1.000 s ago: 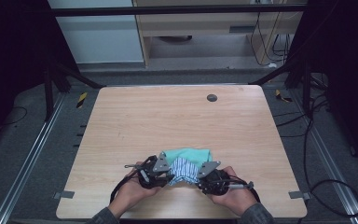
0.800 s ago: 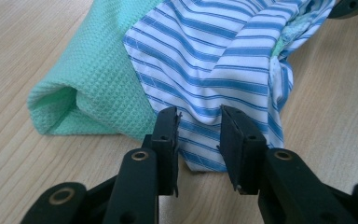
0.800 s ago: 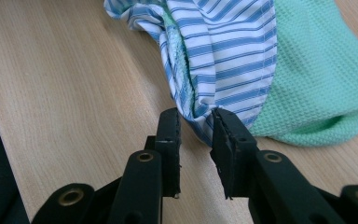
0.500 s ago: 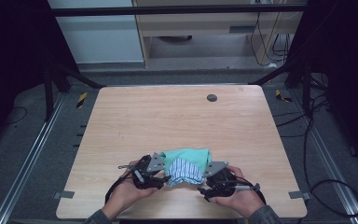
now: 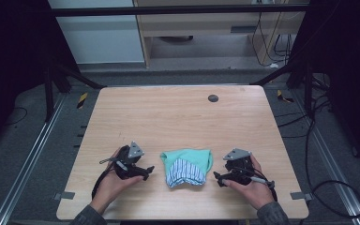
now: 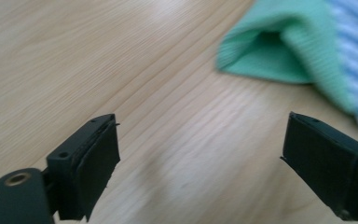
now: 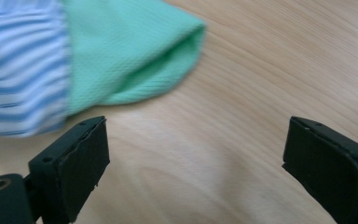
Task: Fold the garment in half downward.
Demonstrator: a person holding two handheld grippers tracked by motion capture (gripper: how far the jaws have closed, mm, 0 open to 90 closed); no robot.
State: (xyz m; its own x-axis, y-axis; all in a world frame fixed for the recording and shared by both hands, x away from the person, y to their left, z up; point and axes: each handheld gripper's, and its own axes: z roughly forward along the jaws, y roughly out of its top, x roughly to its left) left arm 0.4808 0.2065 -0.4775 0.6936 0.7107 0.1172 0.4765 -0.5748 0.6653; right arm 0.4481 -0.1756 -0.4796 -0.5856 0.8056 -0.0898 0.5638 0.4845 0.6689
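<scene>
Wooden table: both claws, just opening, flank folded cloth, untouched.

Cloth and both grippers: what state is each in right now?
Cloth: folded, green layer under a striped one, flat on the table, free of both grippers.
Left gripper: jaws just opened, wide, nothing between them, left of the cloth.
Right gripper: jaws just opened, wide, nothing between them, right of the cloth.

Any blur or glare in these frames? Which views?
High view: sharp table, surroundings dark. Left gripper view: cloth soft, pale glare on the wood, hand-held gripper crisper. Right gripper view: striped part smeared, green knit sharp.
</scene>
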